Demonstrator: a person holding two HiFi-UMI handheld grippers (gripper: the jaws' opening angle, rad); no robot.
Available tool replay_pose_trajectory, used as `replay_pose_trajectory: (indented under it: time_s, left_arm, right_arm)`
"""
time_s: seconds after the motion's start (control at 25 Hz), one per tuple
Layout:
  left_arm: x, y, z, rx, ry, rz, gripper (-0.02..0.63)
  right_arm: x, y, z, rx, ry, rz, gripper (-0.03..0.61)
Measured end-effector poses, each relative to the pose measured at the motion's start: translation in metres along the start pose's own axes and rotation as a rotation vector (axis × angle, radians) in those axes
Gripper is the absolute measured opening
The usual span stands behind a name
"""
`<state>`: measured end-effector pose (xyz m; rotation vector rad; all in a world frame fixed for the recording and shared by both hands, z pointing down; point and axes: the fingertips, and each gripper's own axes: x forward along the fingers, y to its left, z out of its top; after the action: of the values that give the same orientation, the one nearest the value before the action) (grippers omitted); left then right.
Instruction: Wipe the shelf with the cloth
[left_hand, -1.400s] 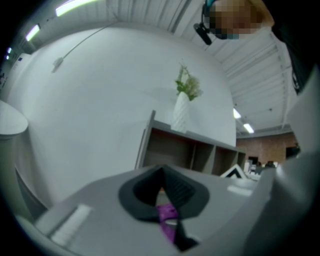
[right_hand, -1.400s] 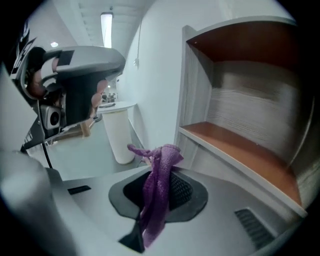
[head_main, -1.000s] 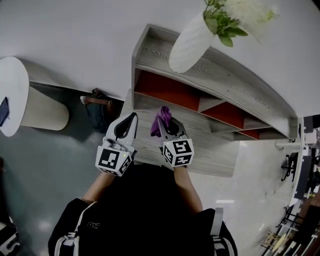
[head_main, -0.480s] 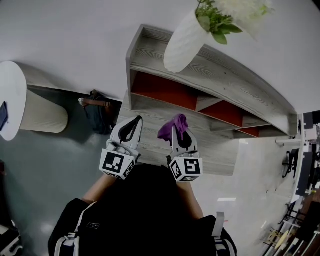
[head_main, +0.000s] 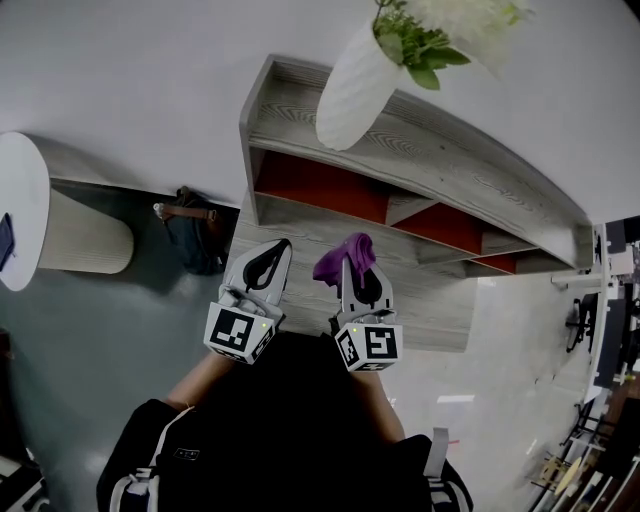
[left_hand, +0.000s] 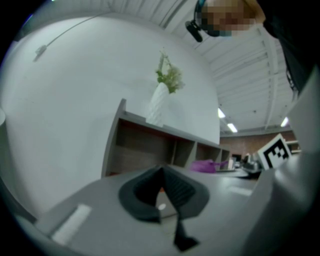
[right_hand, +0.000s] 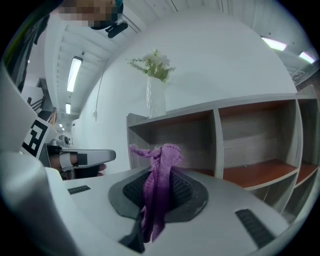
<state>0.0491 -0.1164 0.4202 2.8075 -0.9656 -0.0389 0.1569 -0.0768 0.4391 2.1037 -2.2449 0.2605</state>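
Observation:
A grey wooden shelf with red-backed compartments stands against the white wall; it also shows in the right gripper view and the left gripper view. My right gripper is shut on a purple cloth, held in front of the shelf and apart from it. The cloth hangs pinched between the jaws. My left gripper is shut with nothing in it, beside the right one. From the left gripper view the cloth shows at the right.
A white ribbed vase with green and white flowers stands on the shelf top near its left end. A round white table and a dark bag on the floor lie to the left. Equipment stands at the far right.
Both grippers have shifted right and slightly down in the head view. The cloth has moved right with the right gripper and now stands up above its jaws.

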Motion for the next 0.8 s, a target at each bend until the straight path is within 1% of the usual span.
replay_pose_trajectory:
  time_s: [0.2,0.48,0.8]
  left_arm:
    - [0.0013,-0.0001,-0.0012,0.000,0.005,0.005,0.003]
    - [0.0024,-0.0037,-0.0015,0.003,0.007,0.000,0.003]
    - [0.0028,-0.0044,-0.0026,0.002,0.008,0.001,0.003]
  right_arm:
    - [0.0004,0.0008,-0.0021,-0.006,0.015,0.011,0.049]
    - [-0.0010,0.0008,0.0019,0.020,-0.007,0.011,0.049]
    - [-0.0023,-0.0003,0.0028,0.014,-0.020,0.005,0.049]
